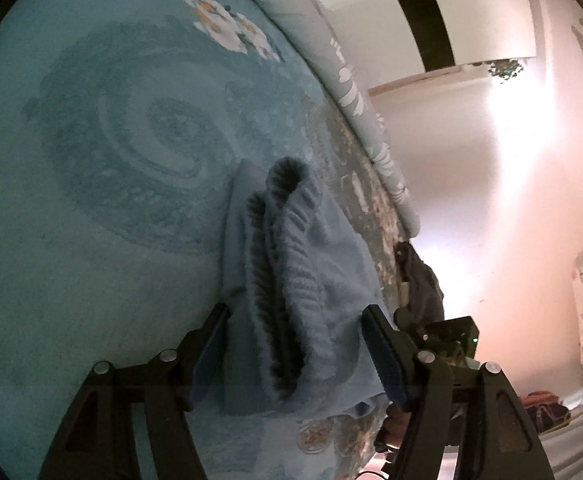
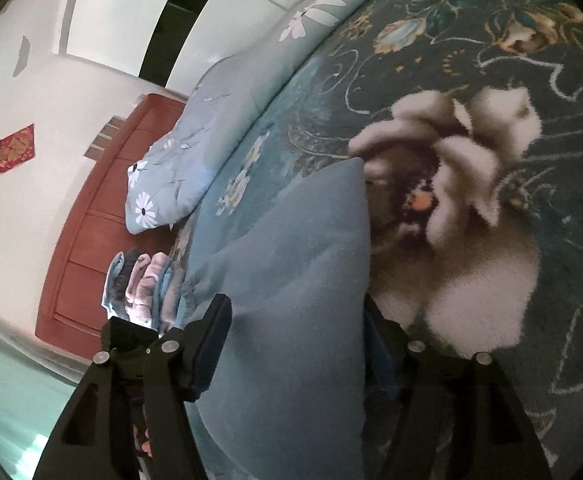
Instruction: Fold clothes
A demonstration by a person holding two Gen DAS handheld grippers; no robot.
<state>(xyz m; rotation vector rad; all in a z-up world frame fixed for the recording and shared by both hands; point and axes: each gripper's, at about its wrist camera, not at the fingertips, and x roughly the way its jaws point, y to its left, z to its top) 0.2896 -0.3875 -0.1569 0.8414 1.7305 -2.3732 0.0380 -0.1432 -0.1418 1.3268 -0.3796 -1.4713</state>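
A light blue knitted garment (image 1: 311, 280) lies bunched in thick folds on the patterned bedspread (image 1: 91, 200). My left gripper (image 1: 295, 328) has its jaws standing wide, and the ribbed folds fill the whole gap and press against both pads. In the right wrist view a smooth part of the same blue garment (image 2: 291, 280) runs between the fingers of my right gripper (image 2: 295, 320), lies against the left pad and covers most of the right finger. Both grippers hold the bundle low over the bed.
A light blue flowered quilt (image 2: 179, 152) lies along the bed's far edge. A pile of folded clothes (image 2: 143, 288) sits near a red-brown wooden cabinet (image 2: 99, 220). A dark sleeve (image 1: 419, 280) shows beyond the left gripper. White walls lie behind.
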